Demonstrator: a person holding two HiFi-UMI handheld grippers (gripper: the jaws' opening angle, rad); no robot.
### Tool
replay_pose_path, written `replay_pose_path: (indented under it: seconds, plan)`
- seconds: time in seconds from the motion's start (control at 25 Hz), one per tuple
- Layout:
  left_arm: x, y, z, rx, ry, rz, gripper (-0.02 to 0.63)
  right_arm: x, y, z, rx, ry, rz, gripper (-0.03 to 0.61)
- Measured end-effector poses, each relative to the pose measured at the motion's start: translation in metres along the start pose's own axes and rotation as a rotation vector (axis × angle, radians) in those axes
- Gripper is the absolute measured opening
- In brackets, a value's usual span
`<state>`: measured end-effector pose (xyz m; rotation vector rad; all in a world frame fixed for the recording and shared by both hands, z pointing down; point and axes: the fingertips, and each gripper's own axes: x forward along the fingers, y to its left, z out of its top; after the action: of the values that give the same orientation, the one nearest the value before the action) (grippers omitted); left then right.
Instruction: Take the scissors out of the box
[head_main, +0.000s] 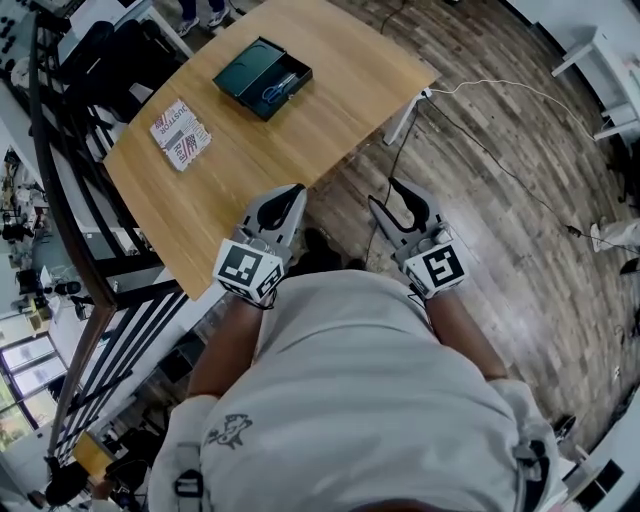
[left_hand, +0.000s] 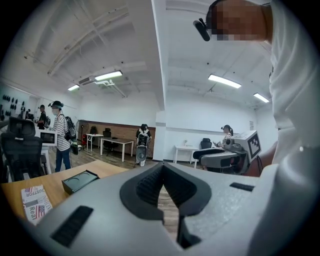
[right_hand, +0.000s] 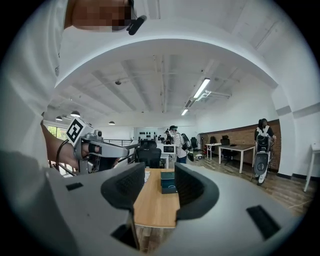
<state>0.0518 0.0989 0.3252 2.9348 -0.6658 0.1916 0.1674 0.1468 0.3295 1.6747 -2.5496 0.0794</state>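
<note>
A dark teal box (head_main: 262, 78) lies open at the far side of the wooden table (head_main: 340, 110), its lid flat beside it. Blue-handled scissors (head_main: 277, 91) lie inside it. Both grippers hang close to my body, far short of the box. My left gripper (head_main: 293, 192) is over the table's near edge with its jaws together and nothing between them. My right gripper (head_main: 381, 193) is off the table over the floor, jaws apart and empty. The right gripper view looks along the table to the box (right_hand: 168, 181) between the open jaws (right_hand: 160, 172). In the left gripper view the box (left_hand: 80, 181) sits low at the left.
A printed tissue packet (head_main: 180, 133) lies on the table left of the box. A white cable (head_main: 500, 90) runs over the wooden floor to the right. Office chairs and shelving stand along the left. Several people stand by distant desks (left_hand: 60, 140).
</note>
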Motion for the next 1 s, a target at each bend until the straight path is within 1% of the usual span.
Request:
replay_pose_path:
  seconds: [0.24,0.4,0.64,0.84,1.0]
  plan:
    - [0.016,0.044,0.003,-0.016,-0.001,0.005,0.005,0.054,-0.014,0.007,-0.006,0.000,0.028,0.193]
    - [0.022,0.073,0.010,-0.010,-0.014,0.004,0.005,0.092,-0.017,0.010,-0.010,0.000,0.049,0.193]
    - [0.011,0.124,0.022,-0.016,-0.033,0.048,0.005,0.152,-0.009,0.021,-0.027,0.008,0.112,0.192]
    - [0.001,0.151,0.026,-0.021,-0.047,0.079,0.005,0.190,0.007,0.022,-0.014,0.014,0.168,0.192]
    - [-0.006,0.167,0.024,-0.041,-0.054,0.126,0.005,0.213,0.015,0.022,-0.030,0.033,0.232,0.192]
